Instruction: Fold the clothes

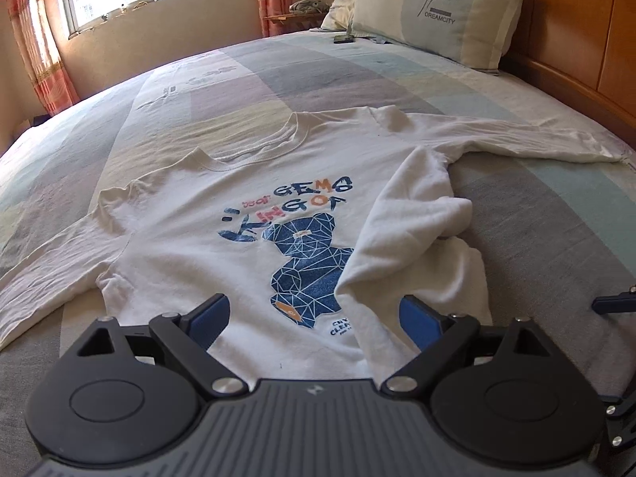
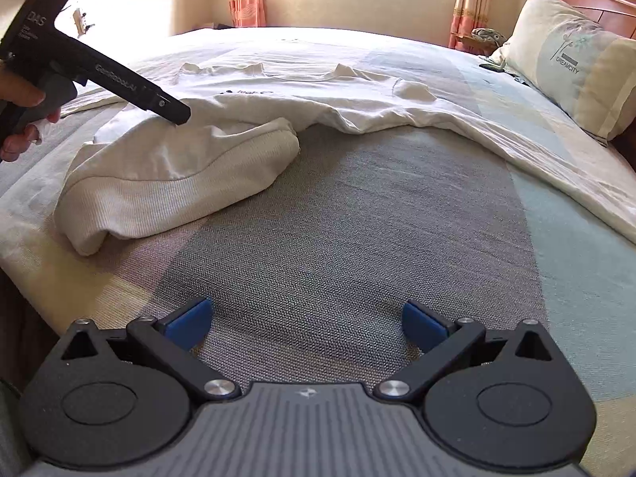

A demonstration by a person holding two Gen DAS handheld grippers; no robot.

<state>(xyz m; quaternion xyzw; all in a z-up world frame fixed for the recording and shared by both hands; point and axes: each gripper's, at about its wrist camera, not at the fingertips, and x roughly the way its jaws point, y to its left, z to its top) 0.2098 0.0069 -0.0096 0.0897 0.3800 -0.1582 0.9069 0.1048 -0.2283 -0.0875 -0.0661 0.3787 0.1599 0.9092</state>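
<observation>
A white long-sleeved sweatshirt (image 1: 206, 214) with a blue bear print lies face up on the bed, collar away from me. Its lower right corner (image 1: 409, 234) is flipped up over the body in a bunched fold; the same fold shows in the right wrist view (image 2: 175, 183). Both sleeves are spread out sideways. My left gripper (image 1: 314, 318) is open above the hem, its right pad against the bunched fold. My right gripper (image 2: 308, 322) is open and empty over bare bedsheet, right of the shirt. The left gripper also shows in the right wrist view (image 2: 175, 113), over the fold.
The patchwork bedsheet (image 2: 357, 218) covers a large bed. A pillow (image 1: 441, 12) leans on the wooden headboard (image 1: 576, 43), with a small dark object (image 1: 344, 38) beside it. A window and curtains stand beyond the bed. The bed's near edge is at the left in the right wrist view.
</observation>
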